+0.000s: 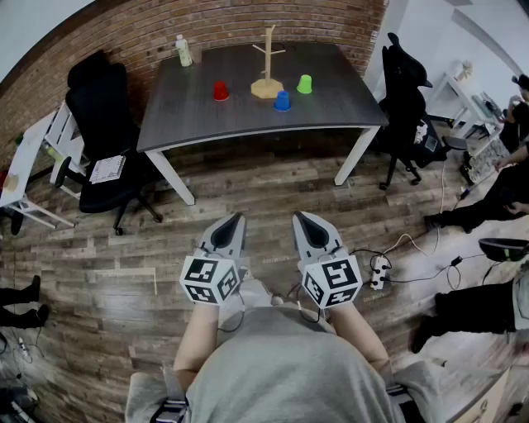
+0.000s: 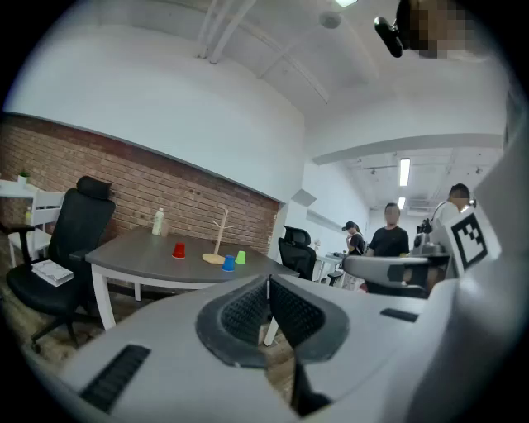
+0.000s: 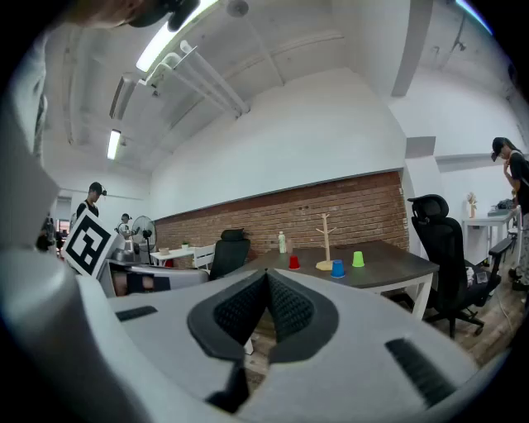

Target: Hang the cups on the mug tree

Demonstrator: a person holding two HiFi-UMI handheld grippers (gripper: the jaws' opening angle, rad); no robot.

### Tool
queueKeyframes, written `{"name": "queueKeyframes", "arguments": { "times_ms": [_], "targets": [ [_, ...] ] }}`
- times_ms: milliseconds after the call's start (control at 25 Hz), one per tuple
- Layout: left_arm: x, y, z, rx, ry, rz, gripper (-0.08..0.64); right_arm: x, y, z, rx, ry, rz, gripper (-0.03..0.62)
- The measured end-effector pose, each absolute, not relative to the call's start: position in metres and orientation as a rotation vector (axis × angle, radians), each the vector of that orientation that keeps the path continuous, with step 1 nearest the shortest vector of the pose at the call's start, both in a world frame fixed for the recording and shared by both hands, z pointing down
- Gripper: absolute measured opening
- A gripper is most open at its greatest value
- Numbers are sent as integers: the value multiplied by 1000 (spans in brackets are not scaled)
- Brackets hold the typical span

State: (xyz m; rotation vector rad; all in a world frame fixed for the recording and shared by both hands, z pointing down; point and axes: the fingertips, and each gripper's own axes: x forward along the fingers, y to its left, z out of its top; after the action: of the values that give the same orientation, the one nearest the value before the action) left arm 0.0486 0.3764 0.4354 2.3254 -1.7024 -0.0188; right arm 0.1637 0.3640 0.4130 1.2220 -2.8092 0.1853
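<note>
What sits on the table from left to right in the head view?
bottle → red cup → mug tree → blue cup → green cup

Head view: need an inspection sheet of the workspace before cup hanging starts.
Surface: dark table, mostly bare.
Job's things: mug tree upright, pegs empty; red cup, blue cup and green cup on the table round its base, none hung.
Clutter: bottle near the far left corner.
Grippers: left gripper and right gripper side by side, fingers closed, empty, well short of the table.
Cables: power strip and loose leads on the floor, right side.
Surroundings: left chair, right chair, brick wall, people at right.
</note>
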Motion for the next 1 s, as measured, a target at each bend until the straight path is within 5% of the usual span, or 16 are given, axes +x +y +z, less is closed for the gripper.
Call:
{"name": "queueKeyframes", "arguments": {
  "times_ms": [1000],
  "targets": [
    [27,335,437,2284,-1743,-57,12,143,318,408,1193,-2869,232,-3]
  ]
}}
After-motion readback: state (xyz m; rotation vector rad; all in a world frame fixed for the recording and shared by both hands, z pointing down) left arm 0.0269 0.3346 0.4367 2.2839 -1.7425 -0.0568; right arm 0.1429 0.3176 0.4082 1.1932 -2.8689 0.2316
